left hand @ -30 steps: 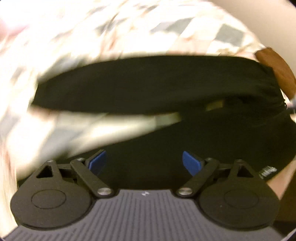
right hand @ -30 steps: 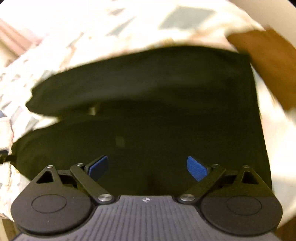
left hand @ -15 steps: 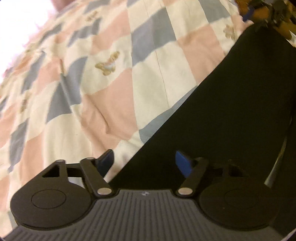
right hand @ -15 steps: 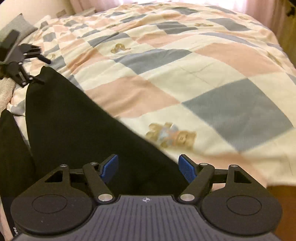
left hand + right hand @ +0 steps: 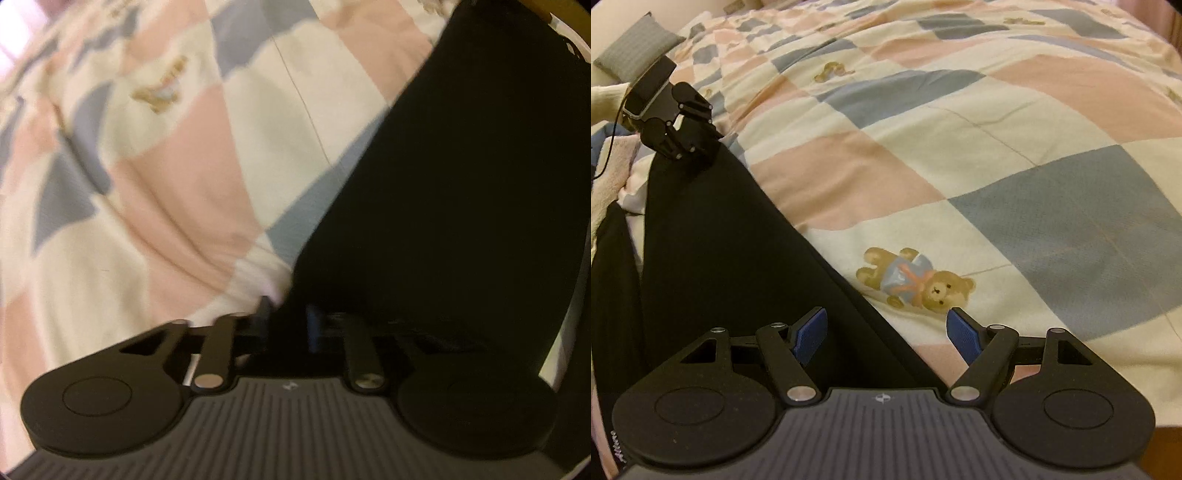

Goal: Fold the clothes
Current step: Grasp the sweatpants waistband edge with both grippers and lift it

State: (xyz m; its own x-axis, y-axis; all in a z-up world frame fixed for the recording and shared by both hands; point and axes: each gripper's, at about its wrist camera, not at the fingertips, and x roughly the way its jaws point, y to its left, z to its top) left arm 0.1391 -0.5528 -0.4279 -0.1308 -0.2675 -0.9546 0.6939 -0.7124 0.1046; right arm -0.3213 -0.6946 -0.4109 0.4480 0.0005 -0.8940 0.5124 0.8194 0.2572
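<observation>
A black garment (image 5: 713,236) lies on a checked quilt (image 5: 960,122). In the left wrist view the garment (image 5: 461,192) fills the right side, and my left gripper (image 5: 286,321) is shut on its near corner. In the right wrist view my right gripper (image 5: 886,332) is open, its blue fingers (image 5: 810,334) astride the garment's straight edge, the left one over the cloth and the right one over the quilt. The left gripper (image 5: 683,129) shows there at the garment's far corner, clamped on it.
The quilt (image 5: 147,184) has pink, cream and grey-blue squares with teddy bear prints (image 5: 916,280). A grey pillow (image 5: 635,48) lies at the far left. Another dark piece of cloth (image 5: 613,295) lies left of the garment.
Both grippers swung from above the garment down to its corners at the quilt. My left gripper has shut on the garment's corner. My right gripper stays open.
</observation>
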